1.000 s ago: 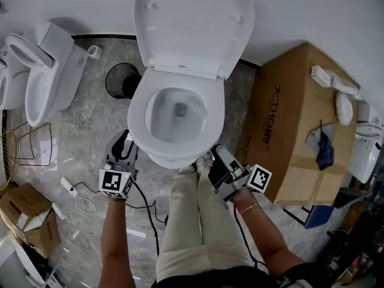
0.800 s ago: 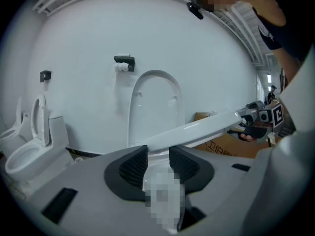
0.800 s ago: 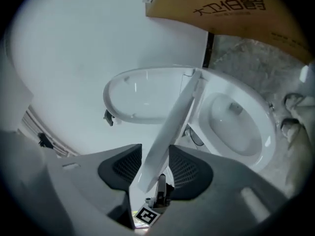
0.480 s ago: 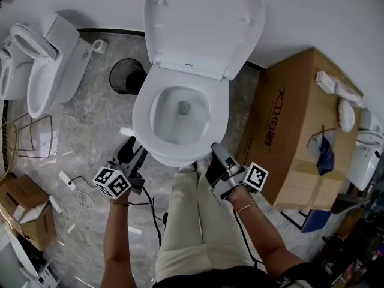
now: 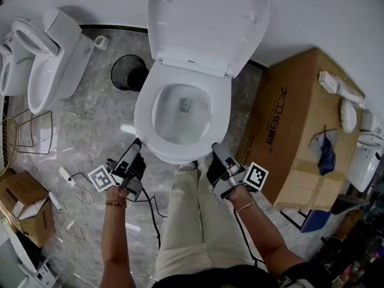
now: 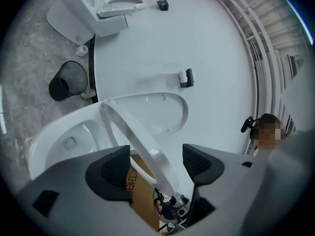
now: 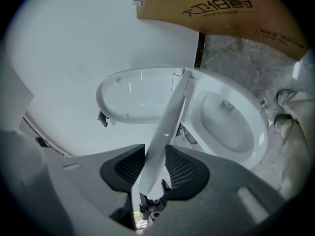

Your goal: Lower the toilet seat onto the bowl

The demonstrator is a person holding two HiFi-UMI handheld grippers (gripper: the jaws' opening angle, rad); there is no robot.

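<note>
The white toilet seat [image 5: 144,110] lies low over the bowl [image 5: 180,110], and its lid [image 5: 207,23] stands up against the wall. My right gripper [image 5: 216,153] is at the seat's front right. In the right gripper view the seat [image 7: 170,117] runs edge-on between the pads of the right gripper [image 7: 156,168], which have closed and press on it. My left gripper [image 5: 137,146] is at the front left. Its jaws have just been opening. In the left gripper view the seat's edge [image 6: 133,136] passes through the left gripper [image 6: 157,163] with a gap on each side.
A big brown carton [image 5: 294,131] stands close to the right of the bowl. A black bin [image 5: 126,77] and a second toilet [image 5: 48,65] are at the left. Cables [image 5: 78,191] and a small carton [image 5: 21,206] lie on the floor. The person's legs [image 5: 192,221] are in front.
The left gripper has rolled, its marker cube swinging out to the left, and has edged toward the bowl's front with wider jaws. The right gripper has sunk slightly and closed on the seat.
</note>
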